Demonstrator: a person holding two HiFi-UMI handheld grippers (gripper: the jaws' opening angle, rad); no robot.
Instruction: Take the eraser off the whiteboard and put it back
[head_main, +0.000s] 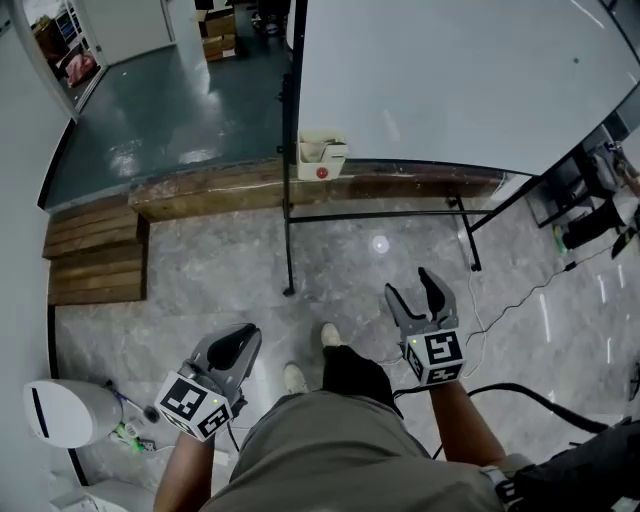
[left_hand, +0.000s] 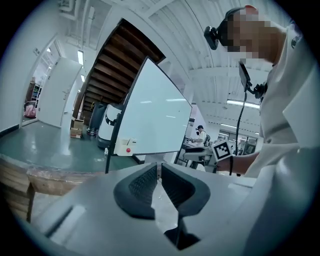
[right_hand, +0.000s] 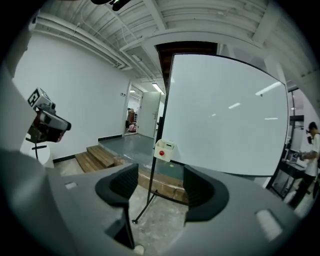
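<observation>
Eraser (head_main: 322, 158), boxy cream, on glossy whiteboard (head_main: 450, 80); left hand-held gripper (head_main: 242, 338) clenched, right hand-held gripper (head_main: 411, 284) released

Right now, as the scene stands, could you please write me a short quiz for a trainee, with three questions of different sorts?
1. Fill in: the left gripper's jaws stand ____ (together / apart).
2. True or false: the right gripper is open, with nothing between its jaws.
3. Where is the eraser?
A) on the floor
B) at the lower left corner of the whiteboard
C) between the right gripper's jaws

Key: 1 together; 2 true; 3 B.
</observation>
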